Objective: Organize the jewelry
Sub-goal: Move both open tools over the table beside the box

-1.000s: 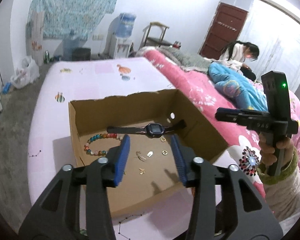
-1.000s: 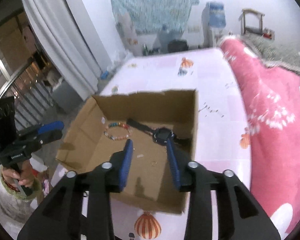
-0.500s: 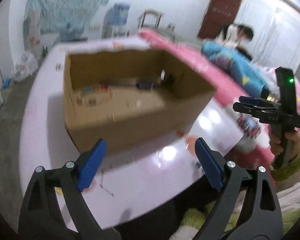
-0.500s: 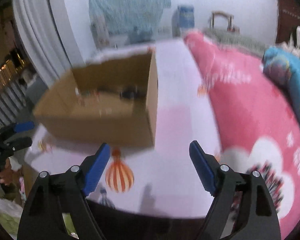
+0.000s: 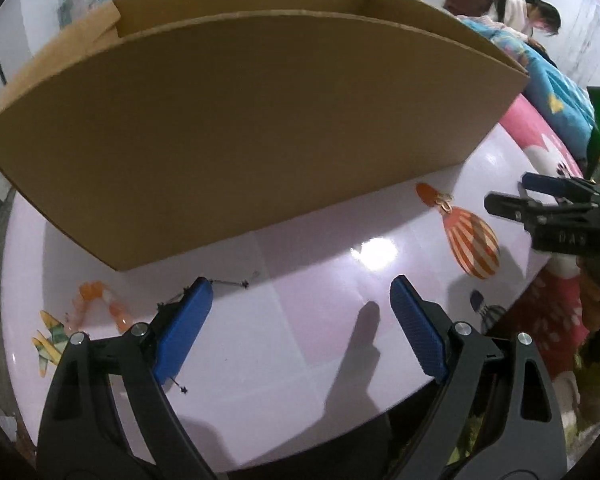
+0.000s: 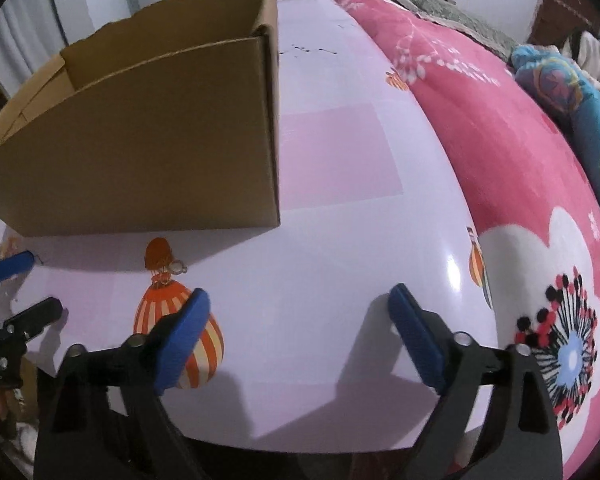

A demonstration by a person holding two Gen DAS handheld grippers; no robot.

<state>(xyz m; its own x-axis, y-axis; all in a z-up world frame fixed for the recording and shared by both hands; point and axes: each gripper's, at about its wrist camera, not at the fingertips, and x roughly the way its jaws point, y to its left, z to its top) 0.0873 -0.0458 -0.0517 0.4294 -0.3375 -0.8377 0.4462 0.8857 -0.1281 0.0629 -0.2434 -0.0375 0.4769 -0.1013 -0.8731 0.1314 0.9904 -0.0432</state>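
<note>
A brown cardboard box (image 5: pixel 236 120) stands on the pale pink printed sheet; its near wall hides whatever lies inside. It also shows in the right wrist view (image 6: pixel 140 140). A small ring-like piece (image 5: pixel 444 202) lies on the sheet by the box's front right corner, also in the right wrist view (image 6: pixel 177 267). A thin dark chain (image 5: pixel 232 282) lies by the left pad. My left gripper (image 5: pixel 300 320) is open and empty, low over the sheet before the box. My right gripper (image 6: pixel 300 328) is open and empty, right of the box corner.
A pink flowered blanket (image 6: pixel 520 160) covers the right side of the bed. A person (image 5: pixel 532 12) sits at the far right. The right gripper shows at the right edge of the left wrist view (image 5: pixel 556 216). The sheet's front edge lies just under both grippers.
Both grippers have opened wide and dropped from above the box to low over the sheet in front of it. The box's inside has gone out of sight.
</note>
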